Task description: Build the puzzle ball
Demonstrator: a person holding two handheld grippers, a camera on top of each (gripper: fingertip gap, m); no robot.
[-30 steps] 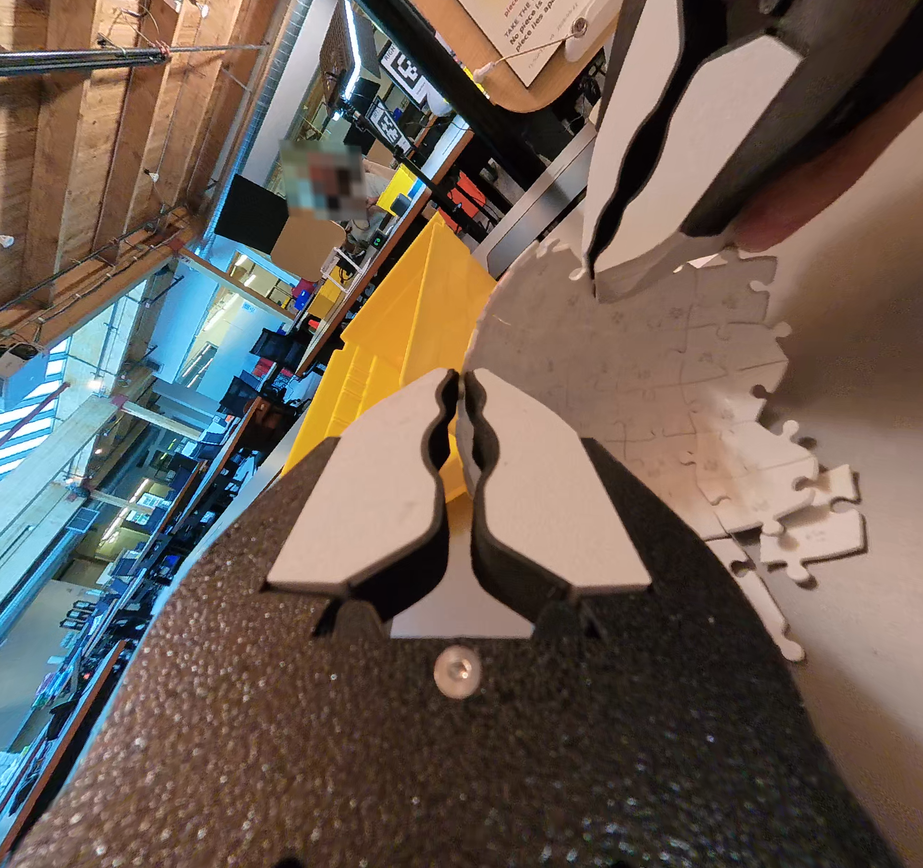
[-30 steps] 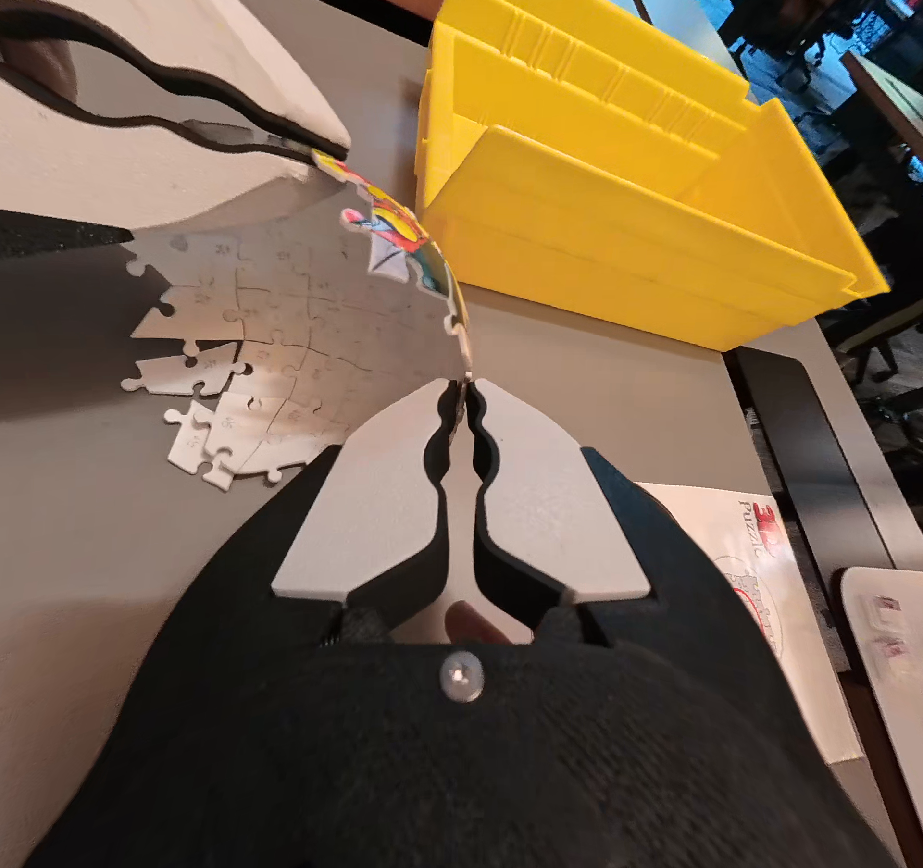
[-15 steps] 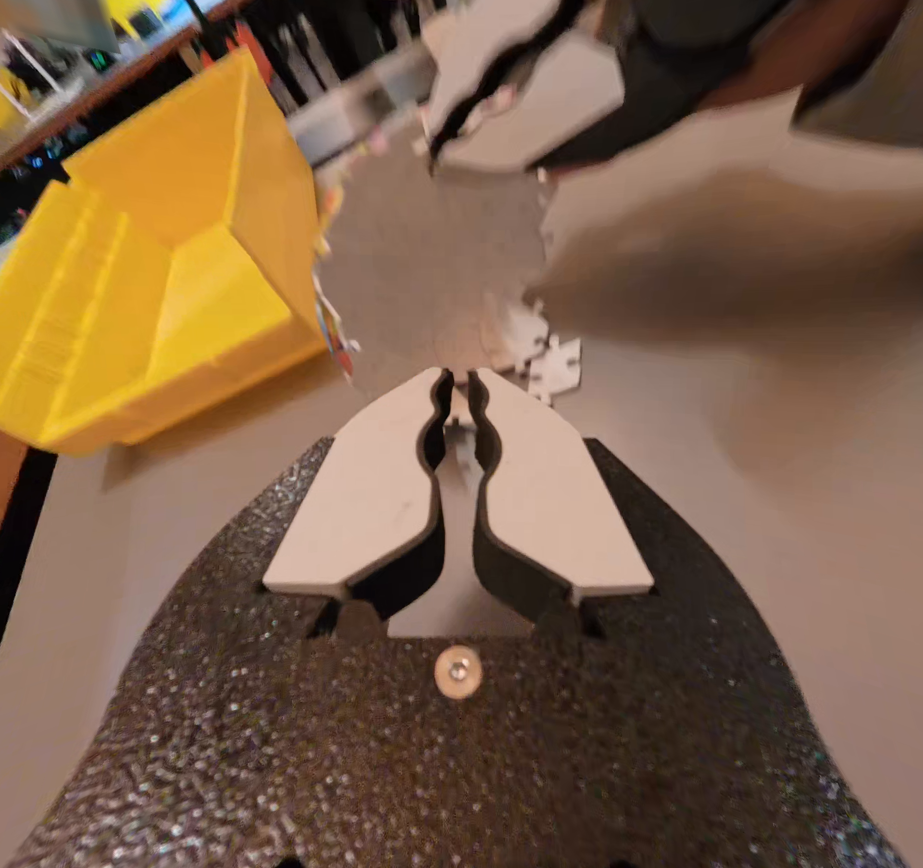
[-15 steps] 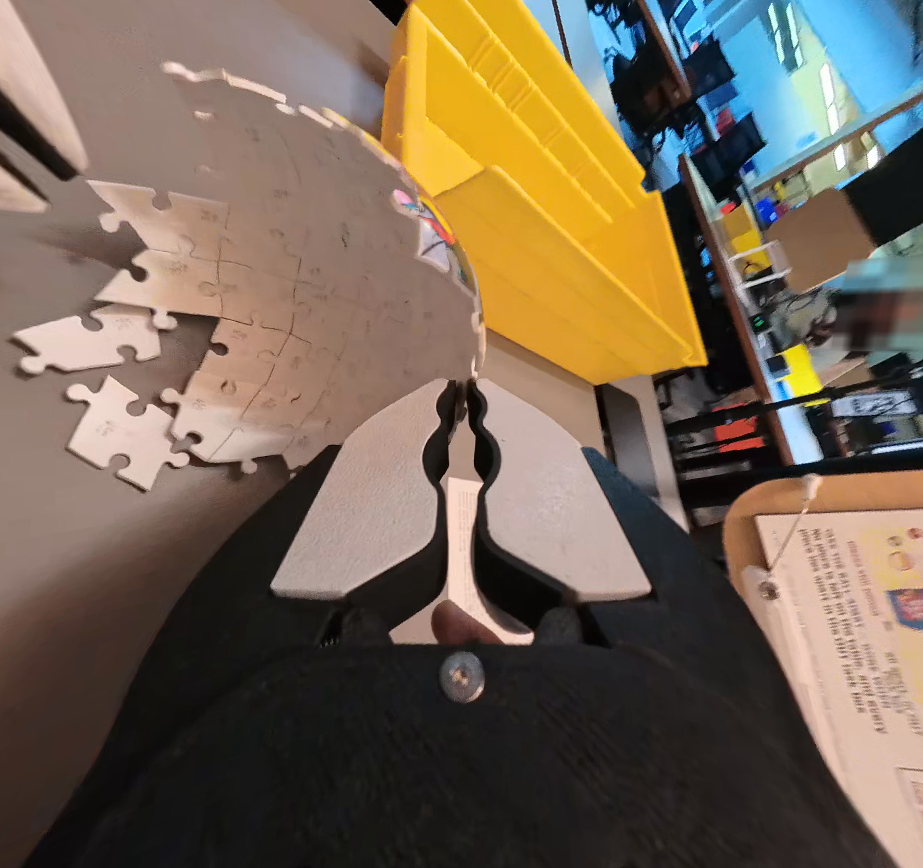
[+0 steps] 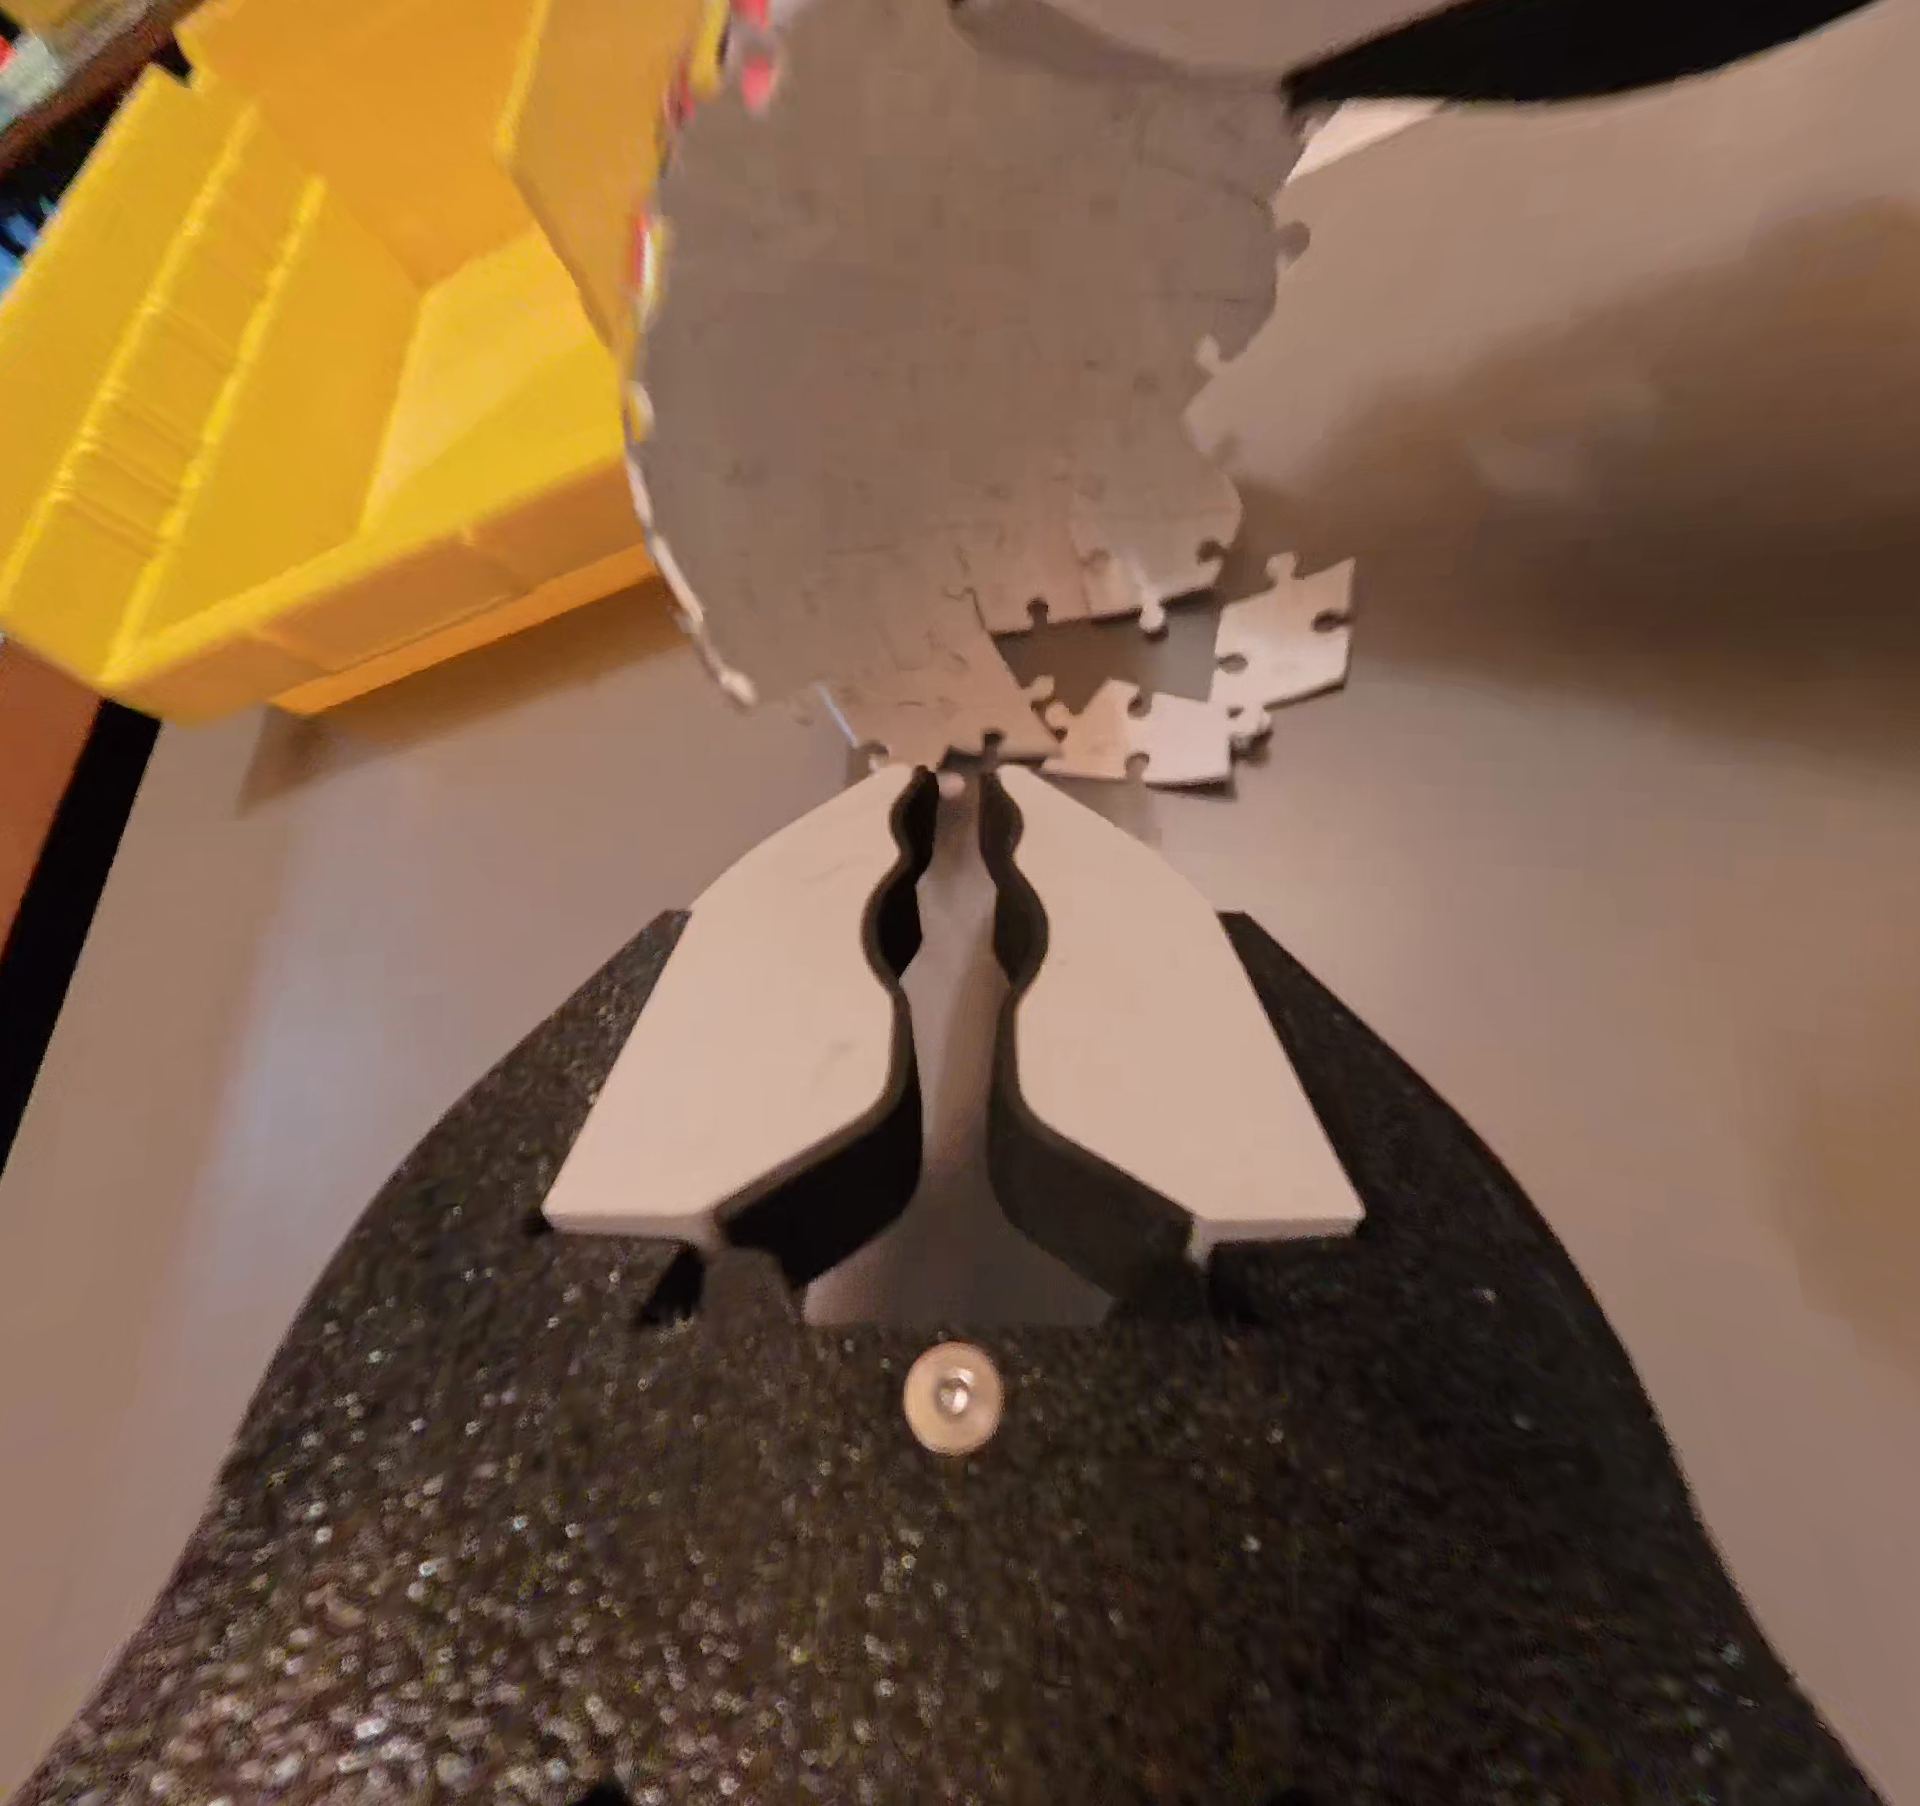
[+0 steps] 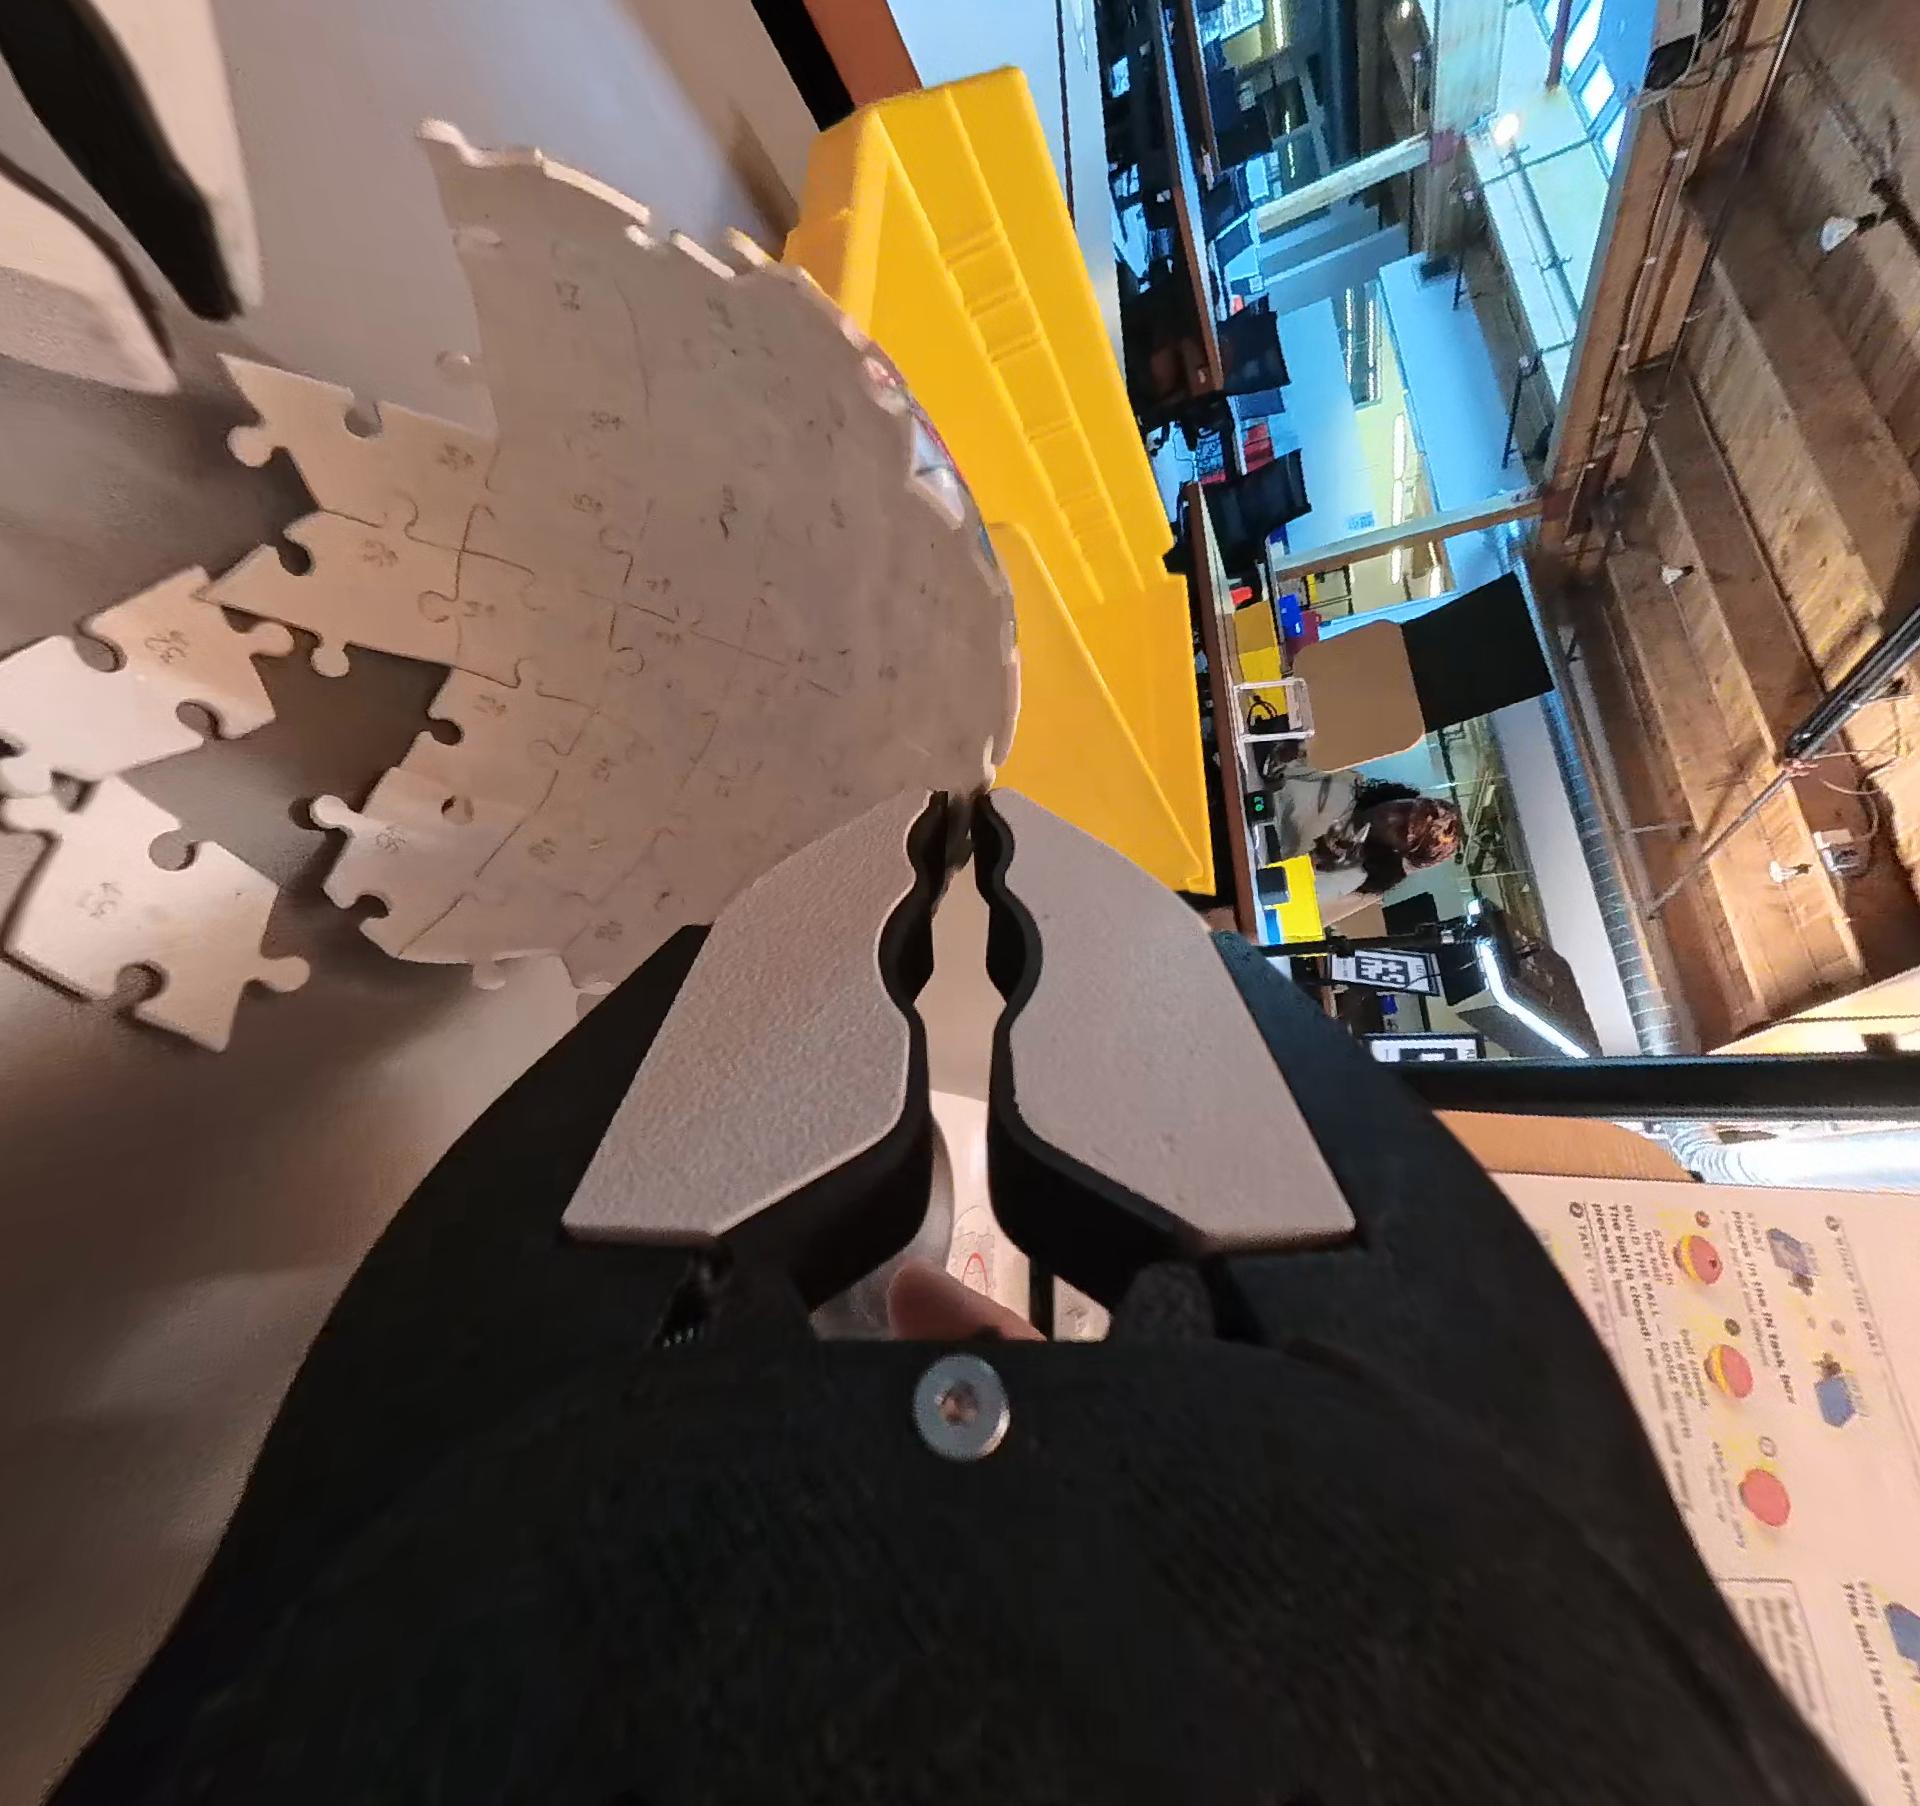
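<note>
The puzzle ball is a half-built curved shell, grey inside (image 5: 935, 354) with a coloured outer rim. My right gripper (image 6: 958, 816) is shut on the shell's (image 6: 675, 613) edge and holds it tilted over the table. My left gripper (image 5: 953, 788) is nearly closed with a thin gap. Its tips are at the shell's lower edge, and I cannot tell if they pinch it. Loose grey pieces (image 5: 1283, 634) lie on the table under the shell, also in the right wrist view (image 6: 135, 904). The right gripper's fingers (image 5: 1143, 0) show blurred at the top. The left gripper's fingers (image 6: 114, 198) show at the upper left.
A yellow bin (image 5: 312, 354) stands just behind the shell, also in the right wrist view (image 6: 1039, 406). A printed instruction sheet (image 6: 1766, 1393) lies at the right. The grey table (image 5: 416, 925) spreads around. A person (image 6: 1382, 821) sits far off in the room. Some 12 cm of space lies between my two pairs of fingers.
My left gripper left the shell's upper rim and swung round to its lower edge. My right gripper rolled over with the shell still in it. Pieces at the shell's edge now lie loose.
</note>
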